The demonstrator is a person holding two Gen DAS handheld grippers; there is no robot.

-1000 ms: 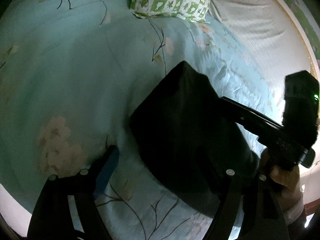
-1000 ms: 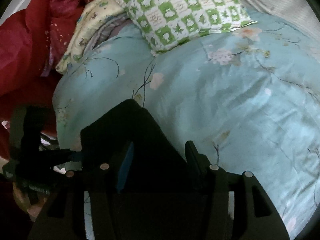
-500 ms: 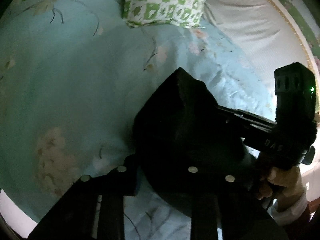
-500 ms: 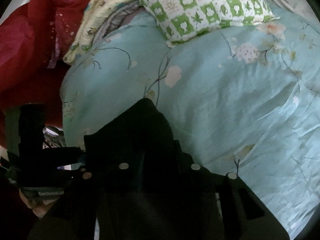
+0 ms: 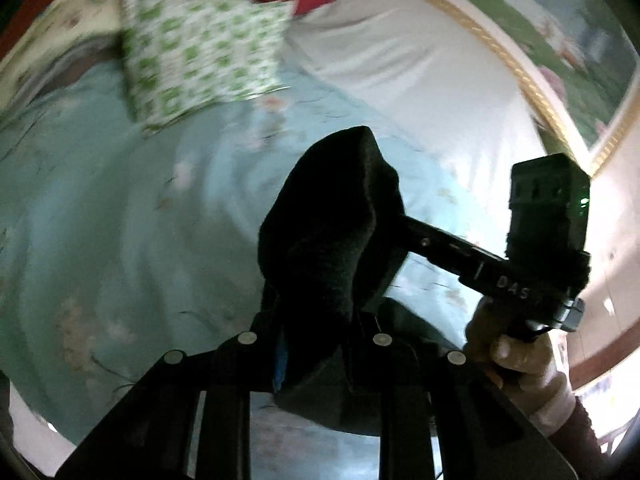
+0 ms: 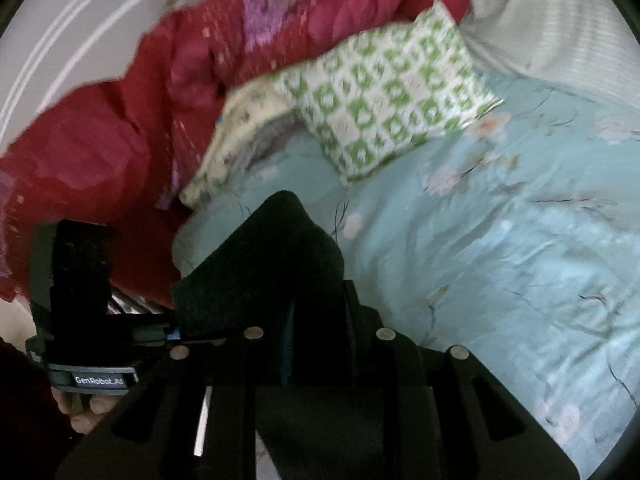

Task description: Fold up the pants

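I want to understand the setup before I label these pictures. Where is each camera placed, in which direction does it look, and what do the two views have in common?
Left wrist: on the left gripper, looking down along its fingers at the dark pants it pinches, over the blue floral bedspread; the right gripper and a hand show at right.
Right wrist: on the right gripper, clamped on the pants, facing the red quilt; the left gripper shows at left.
Shared: pants, bedspread, green checked pillow, red quilt.
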